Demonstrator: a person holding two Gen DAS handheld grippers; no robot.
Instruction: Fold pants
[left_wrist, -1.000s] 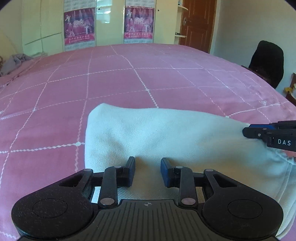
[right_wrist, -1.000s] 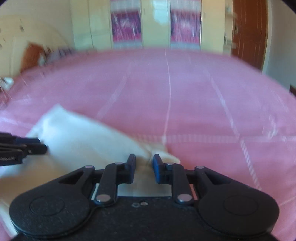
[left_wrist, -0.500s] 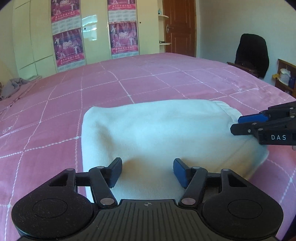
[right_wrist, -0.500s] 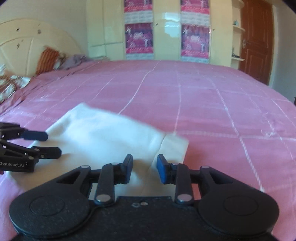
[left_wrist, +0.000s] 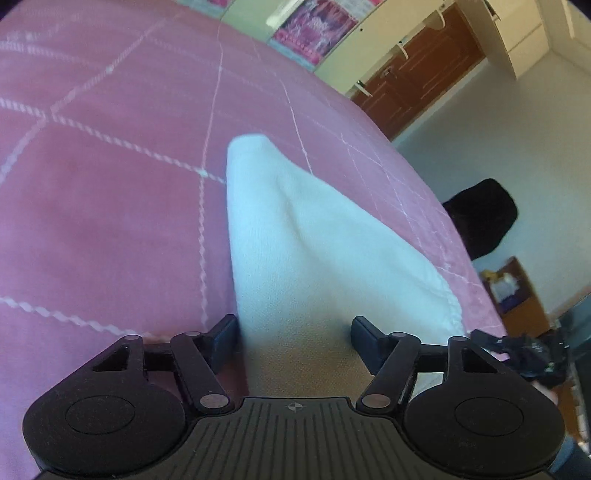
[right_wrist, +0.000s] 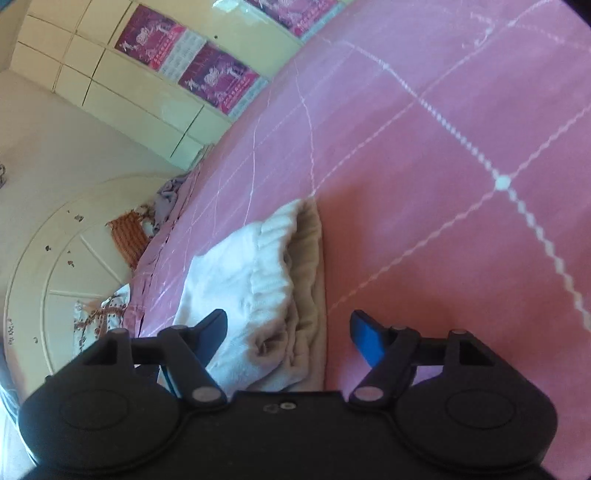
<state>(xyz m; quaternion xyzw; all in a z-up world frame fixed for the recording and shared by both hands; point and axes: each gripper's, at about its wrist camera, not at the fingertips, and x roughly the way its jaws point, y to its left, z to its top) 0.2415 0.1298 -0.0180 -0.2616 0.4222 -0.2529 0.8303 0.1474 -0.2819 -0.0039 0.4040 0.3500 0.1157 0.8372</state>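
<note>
Soft white folded pants (left_wrist: 295, 236), ribbed waistband, on quilted pink bedspread (left_wrist: 103, 206)

A pink bedspread (left_wrist: 110, 221) with a white stitched grid covers the bed. Behind it stand cream wardrobe doors (right_wrist: 122, 99) bearing purple posters (right_wrist: 218, 81). A brown wooden door (left_wrist: 417, 81) is shut. A black chair (left_wrist: 480, 218) stands beside the bed. An orange pillow (right_wrist: 127, 236) lies against the round cream headboard (right_wrist: 48, 258).

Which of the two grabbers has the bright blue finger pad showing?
The right gripper: in its own view, the pad on the picture's right side is bright blue. The left gripper shows only dark fingers. Both stand open over the white pants.
</note>
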